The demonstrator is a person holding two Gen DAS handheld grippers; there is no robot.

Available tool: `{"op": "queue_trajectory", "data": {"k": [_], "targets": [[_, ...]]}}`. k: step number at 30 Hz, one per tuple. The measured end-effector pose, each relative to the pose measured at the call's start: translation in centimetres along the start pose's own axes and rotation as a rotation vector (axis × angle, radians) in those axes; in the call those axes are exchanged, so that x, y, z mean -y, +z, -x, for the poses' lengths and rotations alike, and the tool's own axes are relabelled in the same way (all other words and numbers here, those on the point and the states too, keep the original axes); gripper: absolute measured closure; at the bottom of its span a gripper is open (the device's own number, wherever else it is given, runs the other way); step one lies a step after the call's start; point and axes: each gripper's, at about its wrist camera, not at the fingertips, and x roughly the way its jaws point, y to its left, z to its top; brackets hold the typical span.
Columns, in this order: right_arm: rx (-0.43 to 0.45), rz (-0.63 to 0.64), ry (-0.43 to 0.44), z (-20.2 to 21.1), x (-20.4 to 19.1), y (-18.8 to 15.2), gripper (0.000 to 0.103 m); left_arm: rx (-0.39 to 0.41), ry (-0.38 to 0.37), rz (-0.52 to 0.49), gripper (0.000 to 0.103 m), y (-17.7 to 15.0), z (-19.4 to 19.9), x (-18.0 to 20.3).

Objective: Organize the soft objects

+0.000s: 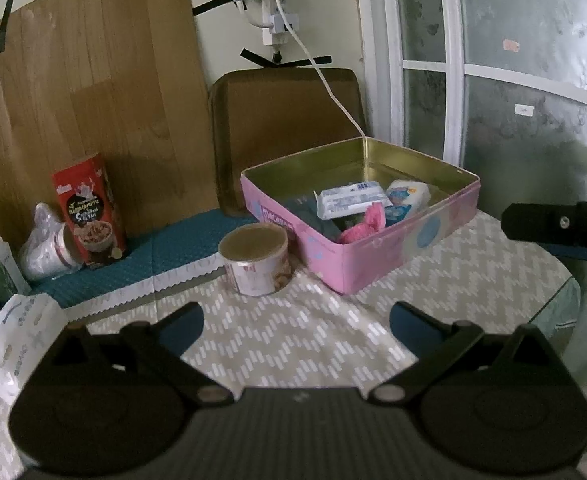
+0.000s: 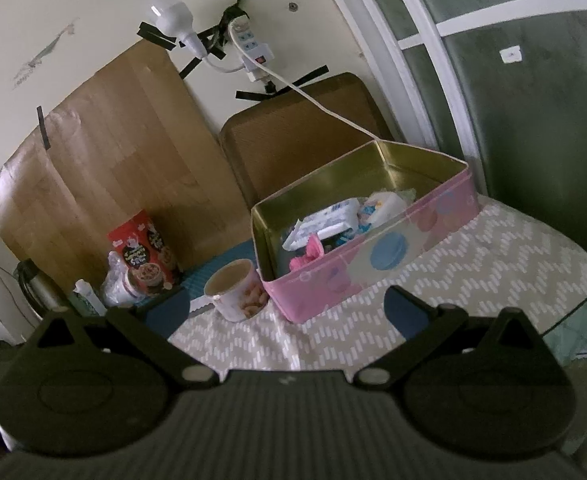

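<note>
Two handheld tongs hover low over a table covered in a grey-and-white zigzag tablecloth (image 1: 433, 280). The left tongs (image 1: 296, 326) have their jaws spread wide and grip nothing. The right tongs (image 2: 287, 312) are likewise wide open and empty.

Ahead of both tongs, slightly to the right, sits an open pink tin box (image 1: 357, 268) with a gold inside. The soft things lie in it: a white tissue pack (image 1: 349, 200), a second white soft pack (image 1: 409, 196) just beside it, a crumpled pink cloth (image 1: 367, 222) against the near wall, and something dark underneath that is hard to make out.

Just left of the tin, close to its near corner, stands a round paper-covered can (image 1: 255, 260). Farther left, against a wooden board, are a red cereal box (image 1: 91, 212) and some plastic bags.

No soft item shows on the bare cloth near the tongs, so the sorting looks largely done. The risks from here: a wide-open jaw swinging left could knock the can over, and a reach into the tin could catch its thin rim and drag or tip it. The white power cable (image 1: 333, 92) hangs just behind the tin and could snag.
</note>
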Motion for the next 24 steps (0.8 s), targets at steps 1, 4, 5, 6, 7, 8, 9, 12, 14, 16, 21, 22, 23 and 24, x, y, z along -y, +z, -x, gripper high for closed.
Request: {"op": "queue_trajectory", "data": {"k": [1,4,5,6,7,8,9,12,14,16,21,22,23,24], "targets": [[0.003,0.004,0.000,0.0,-0.1,0.0,0.000,0.001,0.000,-0.002,0.000,0.1,0.0,0.0],[0.007,0.013,0.001,-0.1,-0.2,0.2,0.000,0.001,-0.005,-0.006,0.000,0.3,-0.1,0.0],[0.008,0.013,0.003,-0.1,-0.2,0.2,0.000,0.000,-0.008,-0.007,0.000,0.3,-0.1,0.0],[0.009,0.013,0.004,-0.1,-0.2,0.3,0.000,-0.001,-0.010,-0.007,0.000,0.4,-0.2,0.0],[0.010,0.013,0.004,-0.2,-0.1,0.3,0.000,-0.002,-0.011,-0.007,0.000,0.5,-0.2,0.0],[0.011,0.011,0.004,-0.2,0.0,0.3,0.000,-0.002,-0.012,-0.008,0.000,0.5,-0.3,0.0],[0.011,0.009,0.004,-0.2,0.0,0.3,0.000,-0.003,-0.013,-0.009,0.000,0.6,-0.3,0.0],[0.011,0.005,0.003,-0.3,0.1,0.4,0.000,-0.009,-0.016,-0.009,0.000,0.6,-0.6,0.1],[0.011,0.005,0.003,-0.4,0.2,0.4,0.000,-0.011,-0.016,-0.010,0.000,0.7,-0.7,0.1],[0.012,0.004,0.002,-0.4,0.2,0.5,0.000,-0.013,-0.019,-0.010,0.000,0.8,-0.8,0.1],[0.016,0.008,0.007,-0.6,0.3,0.7,0.000,-0.017,-0.020,-0.008,0.000,0.9,-1.1,0.2],[0.015,0.008,0.008,-0.6,0.4,0.7,0.000,-0.017,-0.019,-0.009,0.000,0.9,-1.2,0.2],[0.014,0.008,0.008,-0.6,0.4,0.7,0.000,-0.018,-0.018,-0.010,0.000,1.0,-1.3,0.2],[0.015,0.007,0.007,-0.6,0.3,0.7,0.000,-0.019,-0.016,-0.011,0.000,1.0,-1.4,0.3]]}}
